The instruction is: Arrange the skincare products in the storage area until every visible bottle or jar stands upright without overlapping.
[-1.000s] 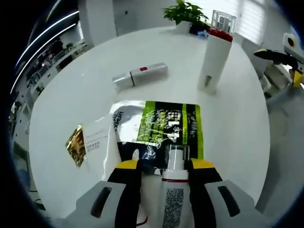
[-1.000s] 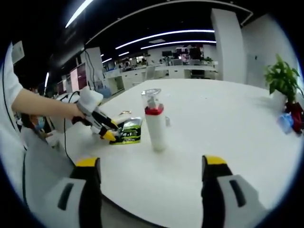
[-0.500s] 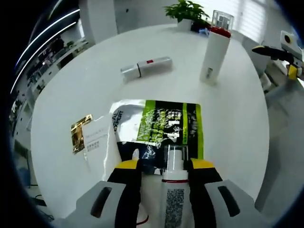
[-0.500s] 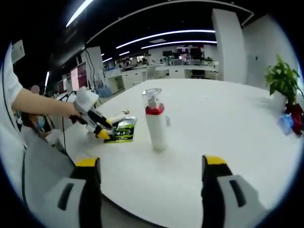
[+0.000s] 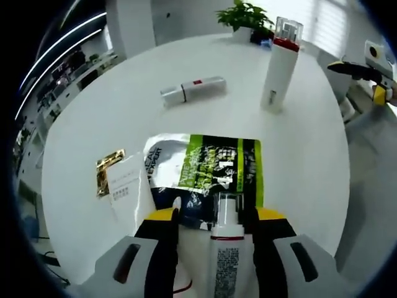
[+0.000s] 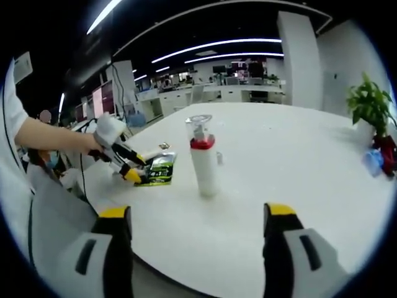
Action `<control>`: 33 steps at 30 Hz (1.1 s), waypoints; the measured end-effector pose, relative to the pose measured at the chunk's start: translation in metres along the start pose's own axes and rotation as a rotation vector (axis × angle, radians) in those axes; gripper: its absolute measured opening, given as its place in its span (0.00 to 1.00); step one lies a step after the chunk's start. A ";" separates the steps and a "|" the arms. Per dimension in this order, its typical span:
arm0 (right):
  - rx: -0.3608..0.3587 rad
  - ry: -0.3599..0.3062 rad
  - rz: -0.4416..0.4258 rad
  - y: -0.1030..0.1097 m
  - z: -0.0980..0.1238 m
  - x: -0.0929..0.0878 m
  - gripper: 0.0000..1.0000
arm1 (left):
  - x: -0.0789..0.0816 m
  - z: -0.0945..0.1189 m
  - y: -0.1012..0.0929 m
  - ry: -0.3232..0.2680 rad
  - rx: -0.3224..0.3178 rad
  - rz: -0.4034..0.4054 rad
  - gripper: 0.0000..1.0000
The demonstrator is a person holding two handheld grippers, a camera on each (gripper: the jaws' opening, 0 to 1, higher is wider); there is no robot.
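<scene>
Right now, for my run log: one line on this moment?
left gripper: shut on small bottle | right gripper: open | tall bottle: upright | tube: lying

Between my left claw [image 5: 218, 226] tips, a matt white plastic bottle [image 5: 225, 261] with a clear glossy cap. Ahead, a shiny foil-like green and black pouch [image 5: 214, 171], a paper slip [image 5: 126, 185], a gold foil sachet [image 5: 105, 172]. The table [image 5: 124, 118] is smooth, glossy white. The tall bottle [image 5: 277, 65] looks matt white plastic, clear-capped.
</scene>
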State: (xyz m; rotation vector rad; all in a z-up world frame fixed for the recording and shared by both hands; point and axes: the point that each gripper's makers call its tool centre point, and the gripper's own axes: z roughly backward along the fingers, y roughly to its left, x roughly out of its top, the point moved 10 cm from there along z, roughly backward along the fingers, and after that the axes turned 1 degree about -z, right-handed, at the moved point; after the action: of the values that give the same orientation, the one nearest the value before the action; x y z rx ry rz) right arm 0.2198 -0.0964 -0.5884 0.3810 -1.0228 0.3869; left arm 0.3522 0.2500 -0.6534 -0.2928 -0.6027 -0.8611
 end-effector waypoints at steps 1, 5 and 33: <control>0.000 0.000 -0.001 0.000 0.000 0.000 0.88 | 0.001 0.002 0.000 -0.009 0.002 0.005 0.45; -0.002 -0.001 -0.002 0.000 0.000 0.000 0.88 | 0.007 0.013 0.001 -0.055 0.021 0.037 0.46; -0.005 0.006 0.000 0.000 0.000 -0.001 0.88 | -0.011 0.017 0.055 0.038 0.205 0.164 0.46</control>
State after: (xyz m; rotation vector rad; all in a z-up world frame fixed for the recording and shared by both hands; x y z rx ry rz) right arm 0.2199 -0.0967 -0.5895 0.3748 -1.0174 0.3849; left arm 0.3832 0.2996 -0.6468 -0.1373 -0.6170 -0.6403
